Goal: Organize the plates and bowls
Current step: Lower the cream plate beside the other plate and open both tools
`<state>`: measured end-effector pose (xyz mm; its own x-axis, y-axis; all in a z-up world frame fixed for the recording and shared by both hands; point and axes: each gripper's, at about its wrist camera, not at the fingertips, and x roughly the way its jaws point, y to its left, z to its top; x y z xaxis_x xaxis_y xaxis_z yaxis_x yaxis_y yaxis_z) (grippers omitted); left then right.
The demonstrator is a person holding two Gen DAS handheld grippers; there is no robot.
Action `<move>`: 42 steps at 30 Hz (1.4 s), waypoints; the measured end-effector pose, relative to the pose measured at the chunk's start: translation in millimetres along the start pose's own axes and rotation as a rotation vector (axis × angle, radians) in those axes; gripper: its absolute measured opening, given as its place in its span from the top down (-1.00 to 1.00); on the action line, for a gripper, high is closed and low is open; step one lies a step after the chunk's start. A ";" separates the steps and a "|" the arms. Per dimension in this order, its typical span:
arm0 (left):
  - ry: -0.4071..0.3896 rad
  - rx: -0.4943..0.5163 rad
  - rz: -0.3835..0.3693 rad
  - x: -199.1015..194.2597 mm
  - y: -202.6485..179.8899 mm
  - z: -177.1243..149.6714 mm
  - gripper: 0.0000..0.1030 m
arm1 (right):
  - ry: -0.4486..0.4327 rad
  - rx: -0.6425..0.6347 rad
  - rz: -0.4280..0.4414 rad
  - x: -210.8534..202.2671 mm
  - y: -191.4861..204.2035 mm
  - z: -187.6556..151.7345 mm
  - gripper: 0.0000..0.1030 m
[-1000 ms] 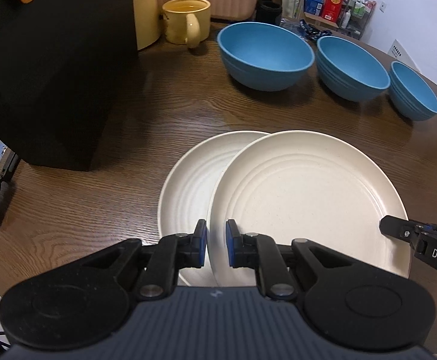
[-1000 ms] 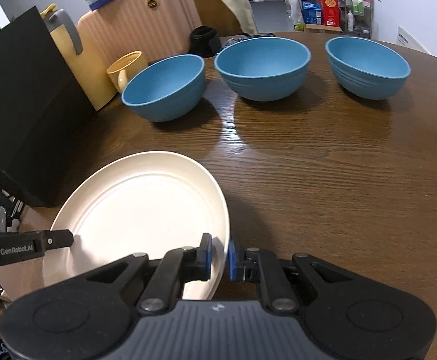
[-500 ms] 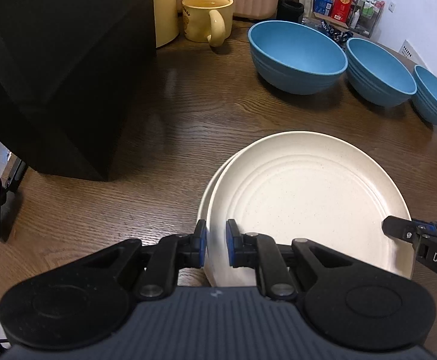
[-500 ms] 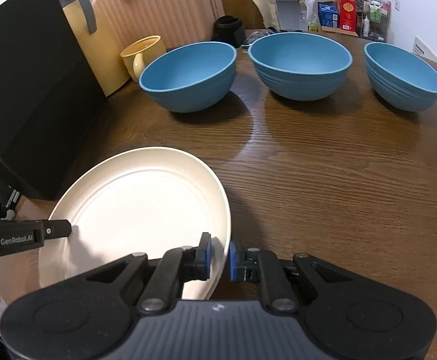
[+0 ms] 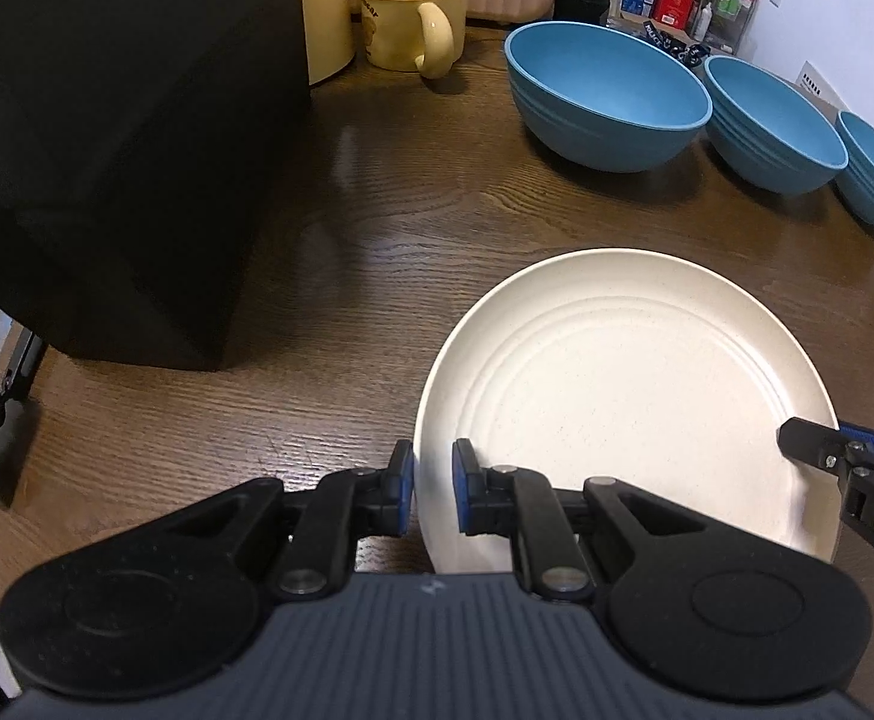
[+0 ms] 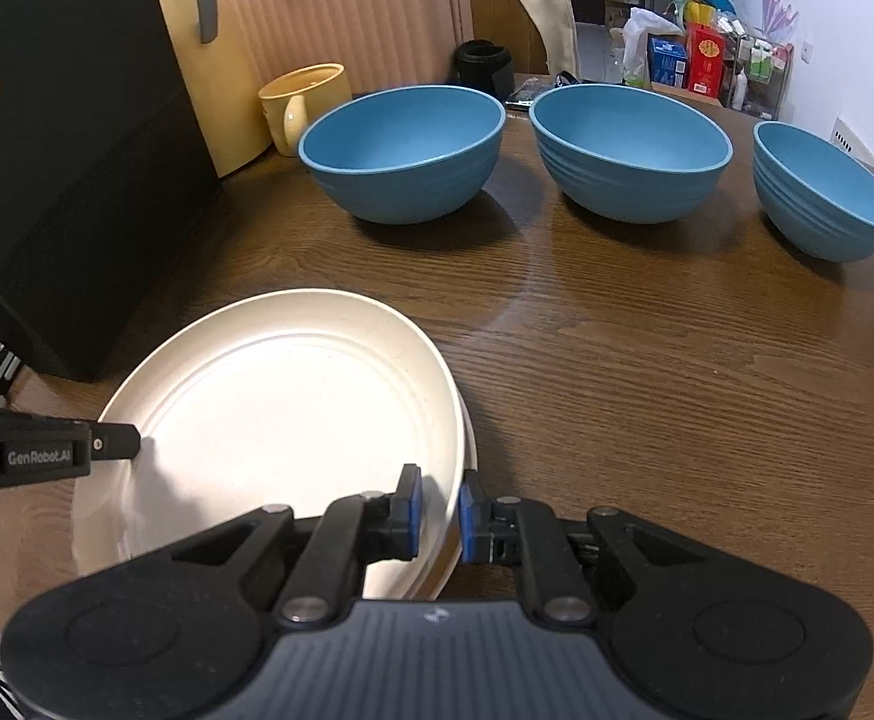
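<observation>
Surroundings: three blue bowls (image 6: 404,153) (image 6: 629,147) (image 6: 824,192) stand in a row at the far side of the table (image 6: 647,372); a yellow mug (image 5: 413,18) sits behind the nearest one, and a tall black box (image 5: 107,138) stands close on the left of the plates.
Top plate: the cream plate (image 5: 623,414) sits on the second plate (image 6: 469,438), of which only a thin edge shows at the right.
Left hand-held gripper (image 5: 433,495): clamped on the top plate's left rim.
Right hand-held gripper (image 6: 439,510): clamped on its right rim.
Change: a second ago the lower plate stuck out widely on the left; now it is almost fully covered.
Materials: matte speckled plates with concentric rings; ribbed matte bowls; dark glossy wood grain.
</observation>
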<state>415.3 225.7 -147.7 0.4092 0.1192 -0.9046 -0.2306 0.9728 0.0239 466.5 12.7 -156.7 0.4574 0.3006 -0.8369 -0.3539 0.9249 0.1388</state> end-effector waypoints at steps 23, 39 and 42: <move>-0.007 0.035 0.021 4.7 -6.4 -1.5 0.73 | 0.035 -0.129 -0.110 9.1 16.9 1.8 0.75; -0.017 0.033 0.031 2.1 -5.0 2.0 0.54 | 0.052 -0.089 -0.116 15.0 8.7 7.1 0.48; -0.035 0.025 0.051 -2.2 -2.3 2.8 0.05 | 0.045 -0.062 -0.107 12.3 3.2 8.1 -0.08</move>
<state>417.4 223.8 -144.6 0.4284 0.1757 -0.8863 -0.2303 0.9697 0.0810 477.6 21.2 -162.2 0.4590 0.1886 -0.8682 -0.3549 0.9348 0.0154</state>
